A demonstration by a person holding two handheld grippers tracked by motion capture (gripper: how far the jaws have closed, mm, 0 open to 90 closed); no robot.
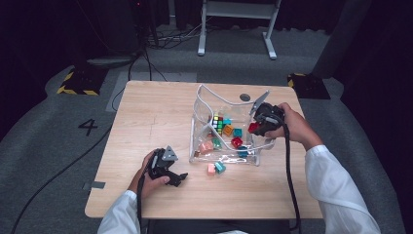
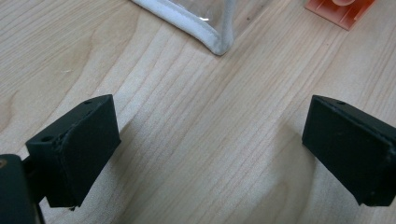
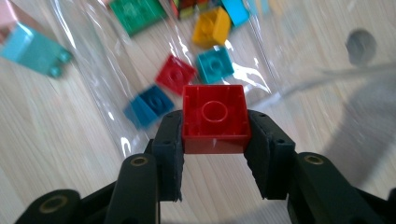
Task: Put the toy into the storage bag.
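Clear plastic bag holds loose toy bricks plus a puzzle cube; right hand-held gripper pinches a red brick, left hand-held gripper is spread wide, empty.

Red square brick, hollow underside showing, clamped above the clear bag.

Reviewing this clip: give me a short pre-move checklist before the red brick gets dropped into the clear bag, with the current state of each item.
1. Grip: right gripper is shut on the red brick, pads on opposite sides: ok.
2. Brick level in the jaws, hollow underside facing the camera: ok.
3. Brick over the clear bag opening: in the high view the brick sits at the bag's right edge; cannot tell.
4. Bag mouth standing open: ok.
5. Left gripper open over bare table, out of the way: ok.
6. Pink brick and teal brick lie outside the bag: not ok.
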